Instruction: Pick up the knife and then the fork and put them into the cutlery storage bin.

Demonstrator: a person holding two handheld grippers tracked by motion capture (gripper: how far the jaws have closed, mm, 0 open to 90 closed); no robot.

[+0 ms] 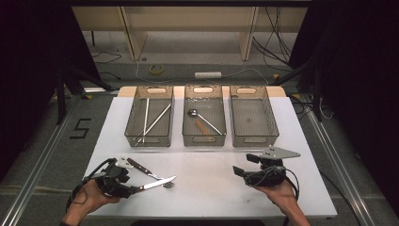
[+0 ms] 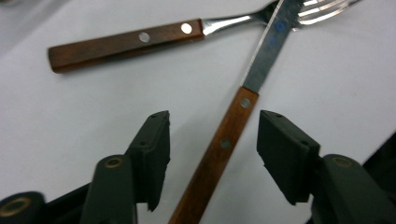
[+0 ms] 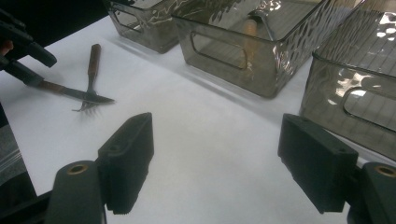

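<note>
A wooden-handled knife lies on the white table near its front left, its blade crossing the tines of a wooden-handled fork. My left gripper is open around the knife's handle, with a gap on each side between the pads and the wood. The fork's handle lies just beyond. My right gripper is at the front right, held off the table, open and with nothing between its jaws. From there the knife and fork lie far to the left.
Three clear bins stand in a row at the back. The left bin holds long pale sticks, the middle bin a metal spoon and a wooden piece, the right bin nothing I can see. Bare table lies between my grippers.
</note>
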